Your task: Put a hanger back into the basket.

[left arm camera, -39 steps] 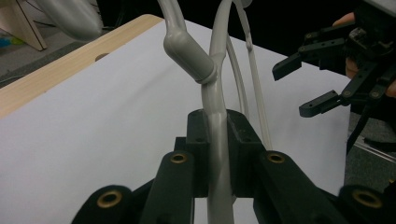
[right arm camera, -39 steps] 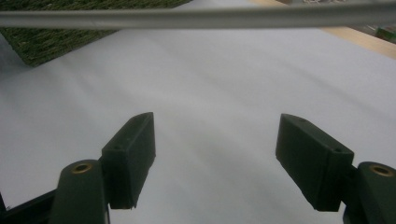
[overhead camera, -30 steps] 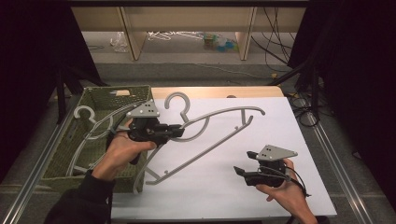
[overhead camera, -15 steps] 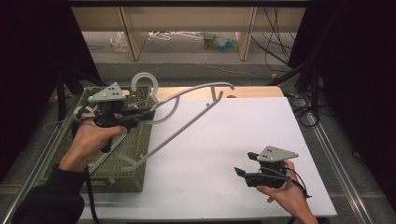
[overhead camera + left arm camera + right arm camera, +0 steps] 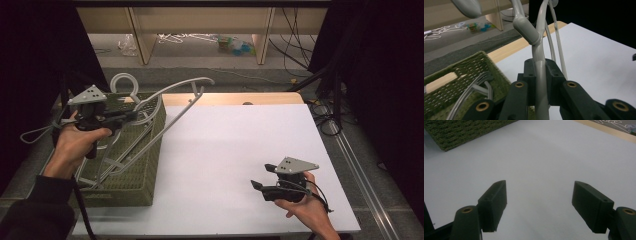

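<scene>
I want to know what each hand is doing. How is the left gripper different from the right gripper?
The left gripper is shut on a grey hanger; the right gripper is open with nothing between its jaws. The left gripper is held up over the green basket, while the right gripper sits low over the white table. Both are black, each with a grey three-cornered plate on top.

You hold a smooth, matt grey plastic hanger (image 5: 165,102) over a rough woven green basket (image 5: 135,175). Your table (image 5: 235,150) has a matt white top with a pale wood far edge.
</scene>
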Demonstrator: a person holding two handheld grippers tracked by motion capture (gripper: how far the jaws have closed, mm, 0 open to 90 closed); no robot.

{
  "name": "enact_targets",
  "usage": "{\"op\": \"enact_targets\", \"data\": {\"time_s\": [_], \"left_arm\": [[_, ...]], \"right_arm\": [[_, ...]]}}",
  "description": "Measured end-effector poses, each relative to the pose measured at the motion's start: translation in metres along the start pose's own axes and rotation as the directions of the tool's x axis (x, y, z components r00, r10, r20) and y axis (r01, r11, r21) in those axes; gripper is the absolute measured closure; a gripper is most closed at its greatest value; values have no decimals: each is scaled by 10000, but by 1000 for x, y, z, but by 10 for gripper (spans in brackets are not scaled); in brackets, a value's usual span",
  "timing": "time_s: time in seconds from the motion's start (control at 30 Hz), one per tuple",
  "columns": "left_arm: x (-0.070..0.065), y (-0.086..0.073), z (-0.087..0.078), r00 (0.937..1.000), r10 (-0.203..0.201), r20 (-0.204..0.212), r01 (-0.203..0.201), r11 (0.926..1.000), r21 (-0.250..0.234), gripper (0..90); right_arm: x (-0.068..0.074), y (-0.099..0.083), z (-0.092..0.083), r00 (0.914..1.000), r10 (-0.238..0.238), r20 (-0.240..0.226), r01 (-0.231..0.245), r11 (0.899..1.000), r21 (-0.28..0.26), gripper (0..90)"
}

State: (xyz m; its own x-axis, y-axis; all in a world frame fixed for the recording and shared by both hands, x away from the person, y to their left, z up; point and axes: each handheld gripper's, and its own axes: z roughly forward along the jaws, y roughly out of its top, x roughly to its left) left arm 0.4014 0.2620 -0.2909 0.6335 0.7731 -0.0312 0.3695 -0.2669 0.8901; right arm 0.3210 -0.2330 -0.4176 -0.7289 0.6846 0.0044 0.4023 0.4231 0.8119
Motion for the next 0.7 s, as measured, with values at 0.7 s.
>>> {"op": "enact_targets", "data": {"time_s": [0.7], "left_arm": [[65,-38,-18,9790,-552,-1964,661,9966,495,803]], "right_arm": [[-2,-1,1,10000,-52,-6,52,10000,12,290]]}}
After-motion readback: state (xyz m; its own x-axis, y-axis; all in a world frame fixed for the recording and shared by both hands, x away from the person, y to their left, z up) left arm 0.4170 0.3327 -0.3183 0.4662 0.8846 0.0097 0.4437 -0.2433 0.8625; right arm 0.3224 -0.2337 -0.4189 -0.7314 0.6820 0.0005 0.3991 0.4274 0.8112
